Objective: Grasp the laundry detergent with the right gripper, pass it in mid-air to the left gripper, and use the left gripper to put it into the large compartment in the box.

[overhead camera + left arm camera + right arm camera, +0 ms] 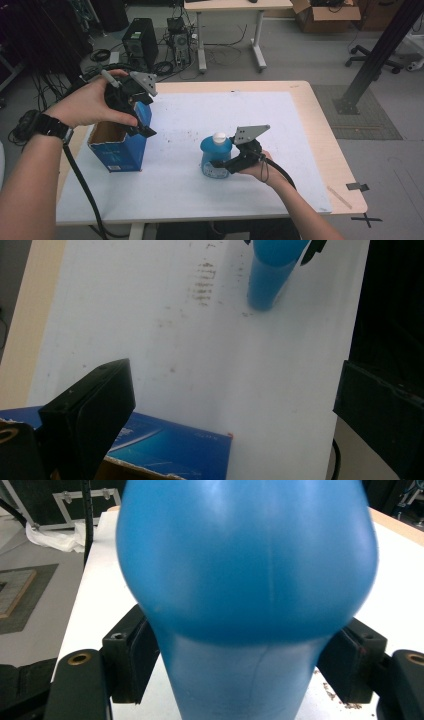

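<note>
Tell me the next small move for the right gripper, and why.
Probably lift the blue bottle slightly. The right gripper has its jaws against the bottle's narrow lower body, and the open blue box, steadied by the left gripper, looks ready to receive it.

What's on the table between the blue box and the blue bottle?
Nothing stands there. In the high view the stretch of white sheet between the blue box and the blue bottle is bare, apart from faint dark specks.

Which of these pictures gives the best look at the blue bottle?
The high view: the whole blue bottle with its white cap stands upright on the table. The right gripper view shows its body close up between the jaws; the left gripper view shows part of it, far off.
</note>
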Tool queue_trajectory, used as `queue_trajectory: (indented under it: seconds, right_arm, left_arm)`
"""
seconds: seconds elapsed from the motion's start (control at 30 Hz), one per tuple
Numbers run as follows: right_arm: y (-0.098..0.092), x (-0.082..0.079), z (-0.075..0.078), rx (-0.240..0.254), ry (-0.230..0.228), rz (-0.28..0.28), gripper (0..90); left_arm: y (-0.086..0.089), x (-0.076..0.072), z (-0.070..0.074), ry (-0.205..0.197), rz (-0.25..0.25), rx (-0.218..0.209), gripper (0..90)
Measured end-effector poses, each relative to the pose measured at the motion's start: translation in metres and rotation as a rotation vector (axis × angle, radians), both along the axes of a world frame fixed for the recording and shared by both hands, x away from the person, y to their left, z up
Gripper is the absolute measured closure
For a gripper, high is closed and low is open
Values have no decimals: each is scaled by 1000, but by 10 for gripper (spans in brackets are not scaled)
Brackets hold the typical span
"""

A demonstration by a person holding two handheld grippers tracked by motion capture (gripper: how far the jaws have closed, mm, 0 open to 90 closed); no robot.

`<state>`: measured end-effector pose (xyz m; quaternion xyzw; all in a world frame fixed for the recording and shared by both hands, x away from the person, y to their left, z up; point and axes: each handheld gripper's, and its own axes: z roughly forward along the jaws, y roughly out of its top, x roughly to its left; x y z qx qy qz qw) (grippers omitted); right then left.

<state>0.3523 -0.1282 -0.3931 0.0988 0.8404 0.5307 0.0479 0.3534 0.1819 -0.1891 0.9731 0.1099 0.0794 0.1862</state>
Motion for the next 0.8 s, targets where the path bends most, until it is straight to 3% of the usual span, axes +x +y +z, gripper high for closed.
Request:
queue_trajectory:
  seconds: [0.5, 0.67, 0.8]
  right_arm:
    - [1, 0, -1, -3, -7, 1, 313]
    - [1, -1, -2, -1, -12, 22, 399]
    - [0, -1, -1, -4, -16, 28, 407]
  left_arm:
    - [0, 0, 0, 3, 0, 1, 34]
    - [0, 1, 0, 3, -3, 0, 34]
    - [-1, 1, 0, 1, -5, 0, 34]
